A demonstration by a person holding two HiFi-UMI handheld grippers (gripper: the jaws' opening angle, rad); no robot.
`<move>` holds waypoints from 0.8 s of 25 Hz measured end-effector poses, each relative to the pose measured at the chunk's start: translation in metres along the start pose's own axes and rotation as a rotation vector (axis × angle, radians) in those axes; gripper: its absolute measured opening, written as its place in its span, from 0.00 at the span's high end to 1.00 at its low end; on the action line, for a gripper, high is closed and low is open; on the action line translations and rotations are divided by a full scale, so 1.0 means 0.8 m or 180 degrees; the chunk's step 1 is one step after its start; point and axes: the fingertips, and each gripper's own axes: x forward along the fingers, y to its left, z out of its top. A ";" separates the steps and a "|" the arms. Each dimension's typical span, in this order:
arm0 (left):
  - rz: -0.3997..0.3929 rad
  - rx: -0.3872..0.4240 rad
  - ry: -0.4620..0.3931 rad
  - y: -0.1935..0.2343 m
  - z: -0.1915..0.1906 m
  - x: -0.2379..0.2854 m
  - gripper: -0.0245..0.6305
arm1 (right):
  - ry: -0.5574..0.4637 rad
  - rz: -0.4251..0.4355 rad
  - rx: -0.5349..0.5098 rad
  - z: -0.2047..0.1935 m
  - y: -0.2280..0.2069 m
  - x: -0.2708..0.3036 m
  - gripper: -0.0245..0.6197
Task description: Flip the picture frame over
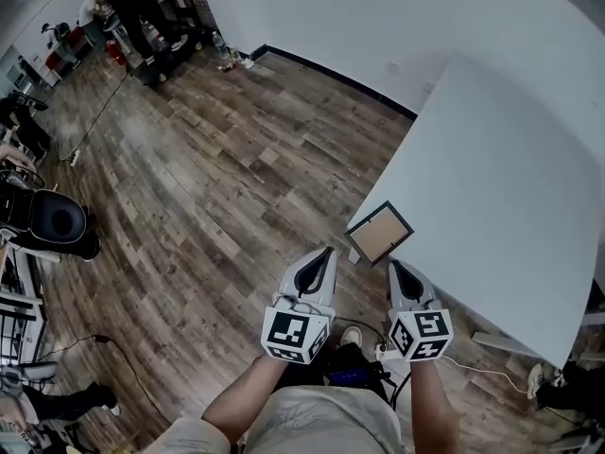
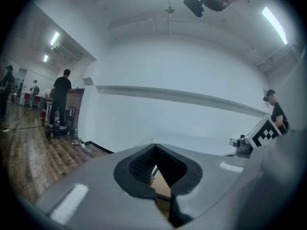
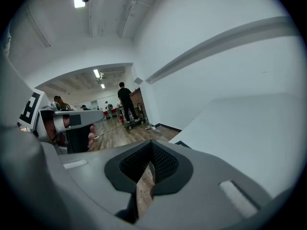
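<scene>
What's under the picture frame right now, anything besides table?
Only the white table, at its corner. The picture frame lies flat, covering its underside and anything beneath.

The right gripper (image 3: 150, 152) fills the near foreground, its jaws pressed together with nothing between the dark ribbed pads; wooden floor (image 3: 120, 133) shows through the slit below them. A white desk (image 3: 249, 128) spreads to the right. At left is the left gripper (image 3: 79, 119), with fingers (image 3: 91, 137) wrapped around it. Far off, a person (image 3: 125, 99) in black stands by a cart (image 3: 134, 121), beside a white wall (image 3: 216, 71).
</scene>
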 end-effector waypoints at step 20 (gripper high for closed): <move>-0.0080 0.0006 0.0268 0.001 -0.056 0.013 0.96 | 0.0167 0.0595 0.2458 -0.135 -0.030 0.060 0.75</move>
